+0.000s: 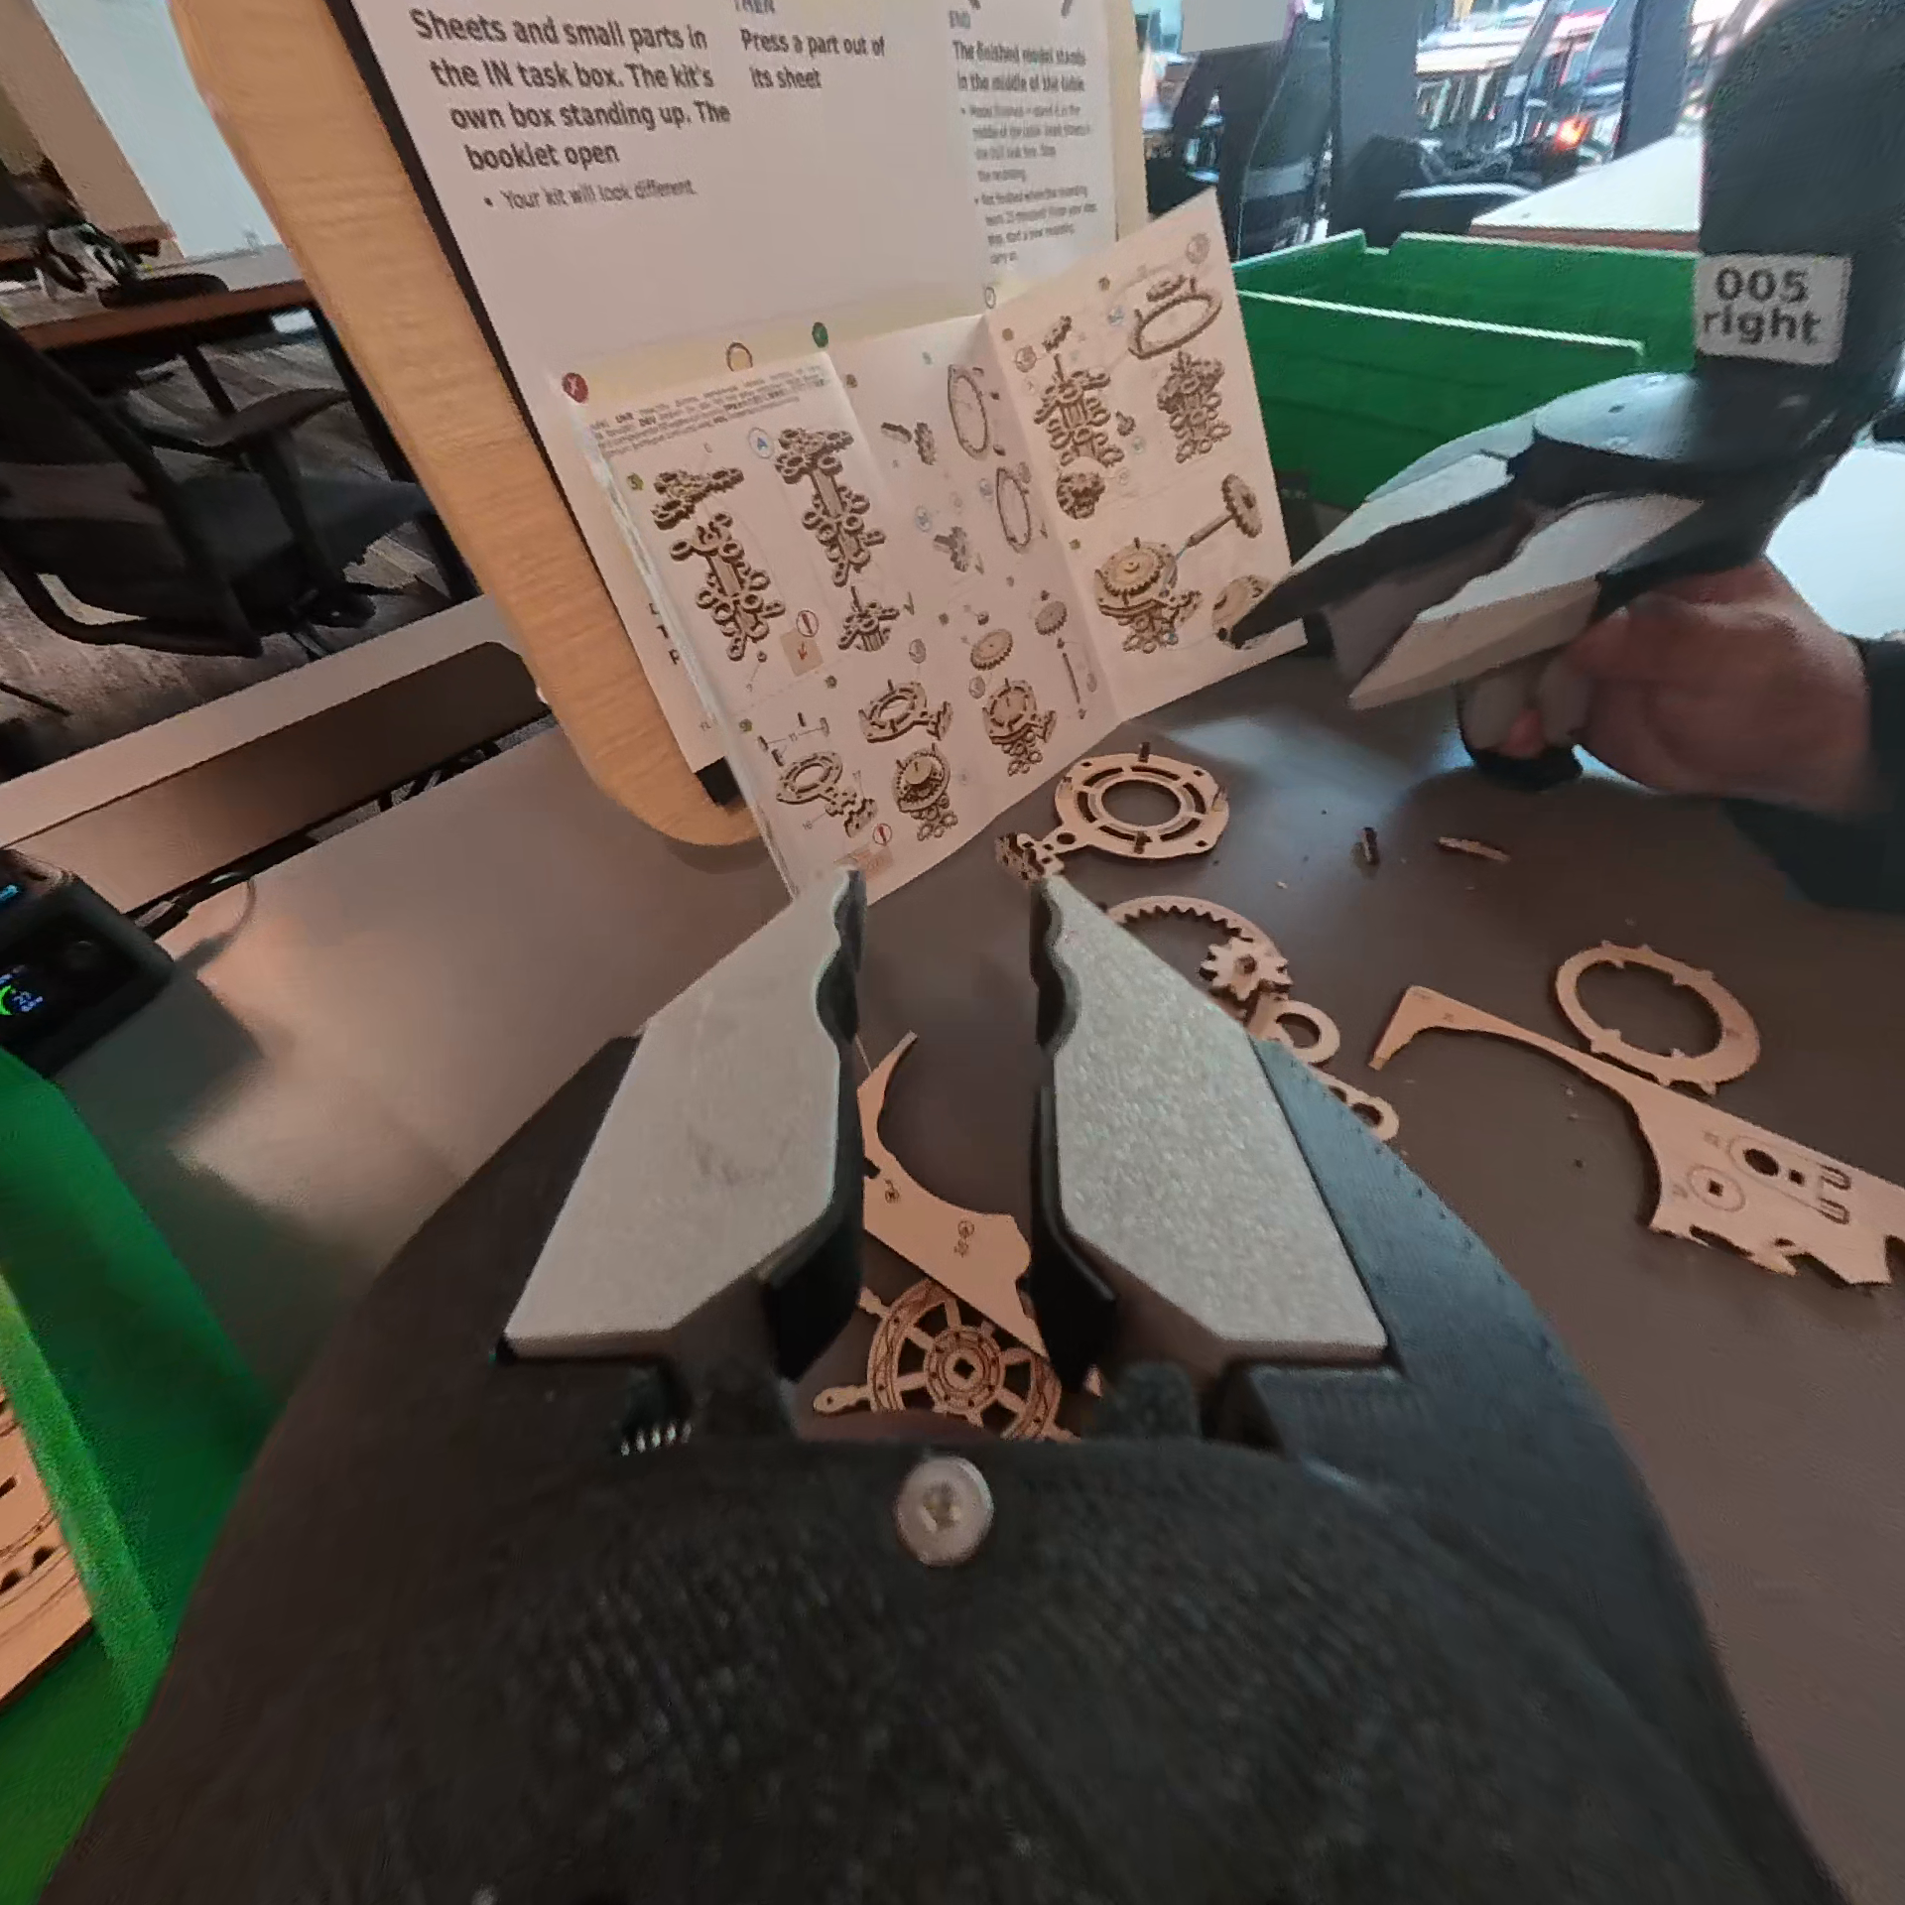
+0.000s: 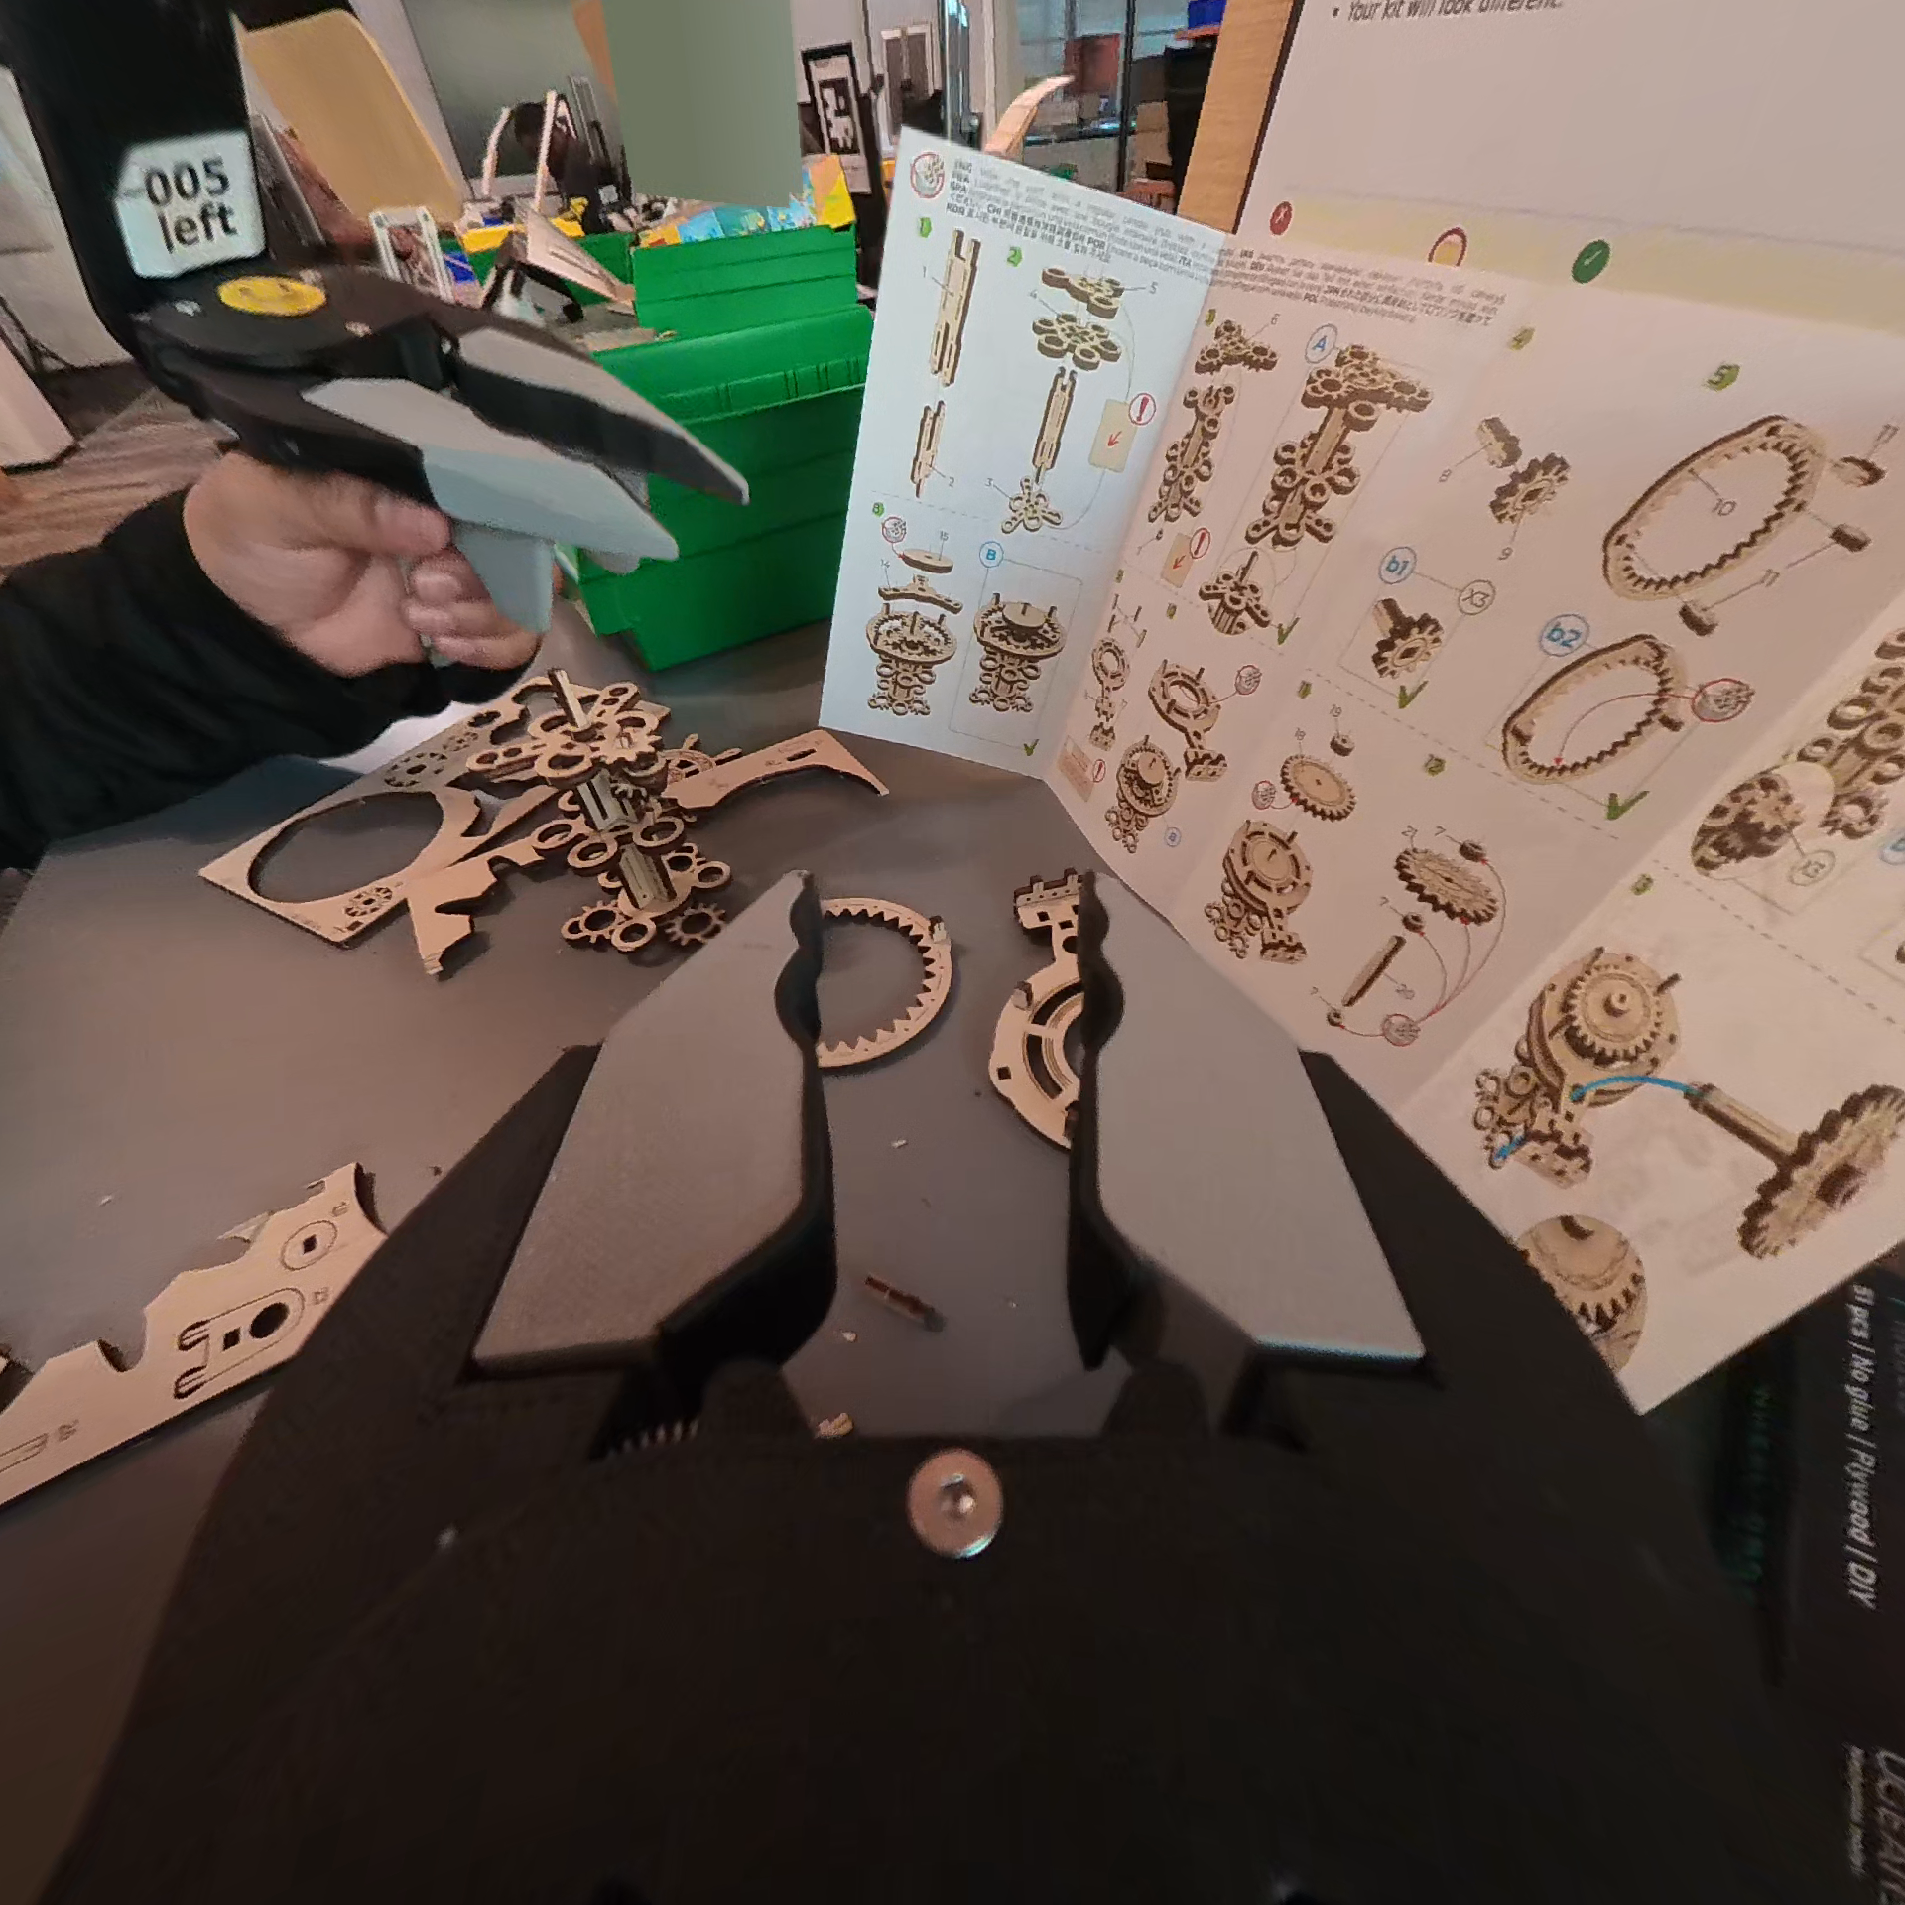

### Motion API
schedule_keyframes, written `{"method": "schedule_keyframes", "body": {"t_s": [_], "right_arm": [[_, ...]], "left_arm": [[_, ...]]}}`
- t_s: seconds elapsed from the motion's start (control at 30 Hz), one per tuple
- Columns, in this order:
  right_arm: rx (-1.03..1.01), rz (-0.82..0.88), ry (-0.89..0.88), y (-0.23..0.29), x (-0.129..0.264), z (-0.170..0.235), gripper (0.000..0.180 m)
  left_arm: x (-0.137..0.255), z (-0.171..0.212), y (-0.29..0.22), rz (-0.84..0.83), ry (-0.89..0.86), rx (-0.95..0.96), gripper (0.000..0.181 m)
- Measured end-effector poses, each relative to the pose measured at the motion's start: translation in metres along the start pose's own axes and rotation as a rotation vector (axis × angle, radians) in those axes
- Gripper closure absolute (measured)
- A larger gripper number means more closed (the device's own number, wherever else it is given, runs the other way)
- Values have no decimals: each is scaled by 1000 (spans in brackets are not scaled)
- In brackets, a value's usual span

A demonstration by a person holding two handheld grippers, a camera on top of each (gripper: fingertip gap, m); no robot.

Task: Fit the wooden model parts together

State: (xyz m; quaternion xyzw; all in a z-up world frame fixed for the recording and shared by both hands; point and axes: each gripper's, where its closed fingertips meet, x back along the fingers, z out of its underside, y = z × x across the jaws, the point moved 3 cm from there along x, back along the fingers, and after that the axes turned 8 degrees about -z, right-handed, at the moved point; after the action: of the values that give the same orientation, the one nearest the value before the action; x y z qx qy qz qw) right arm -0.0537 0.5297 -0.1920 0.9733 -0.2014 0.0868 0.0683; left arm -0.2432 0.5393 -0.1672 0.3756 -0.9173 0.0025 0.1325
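My left gripper (image 1: 948, 907) is open and empty, held above a sheet scrap (image 1: 928, 1206) and a wooden spoked wheel (image 1: 959, 1361). Ahead of it lie a ring plate with a handle (image 1: 1134, 804) and a toothed ring (image 1: 1201, 917) with a small gear (image 1: 1245, 969). My right gripper (image 2: 946, 897) is open and empty above the table. The toothed ring (image 2: 897, 979) and ring plate (image 2: 1036, 1051) lie beyond its fingertips, and a small peg (image 2: 902, 1301) lies between its fingers. A part-built tower of looped pieces (image 2: 608, 814) lies on a cut-out sheet (image 2: 340, 856).
The open instruction booklet (image 2: 1443, 670) stands at the back against a sign board (image 1: 722, 206). Green bins (image 2: 742, 433) stand behind. Sheet remnants (image 1: 1701, 1165) lie at the right. A small screen device (image 1: 52, 969) sits at the left edge. The other gripper (image 1: 1299, 660) hovers hand-held. My right fingertips sit around 15 centimetres from my left ones.
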Motion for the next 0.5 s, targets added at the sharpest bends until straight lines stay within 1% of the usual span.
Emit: {"method": "schedule_keyframes", "body": {"t_s": [0.27,0.5], "right_arm": [[-50,-26,-42,2,5,-2,132],[-64,-49,-52,6,5,-3,134]], "left_arm": [[1,7,-12,33,32,-48,153],[5,6,-7,32,35,-21,153]]}}
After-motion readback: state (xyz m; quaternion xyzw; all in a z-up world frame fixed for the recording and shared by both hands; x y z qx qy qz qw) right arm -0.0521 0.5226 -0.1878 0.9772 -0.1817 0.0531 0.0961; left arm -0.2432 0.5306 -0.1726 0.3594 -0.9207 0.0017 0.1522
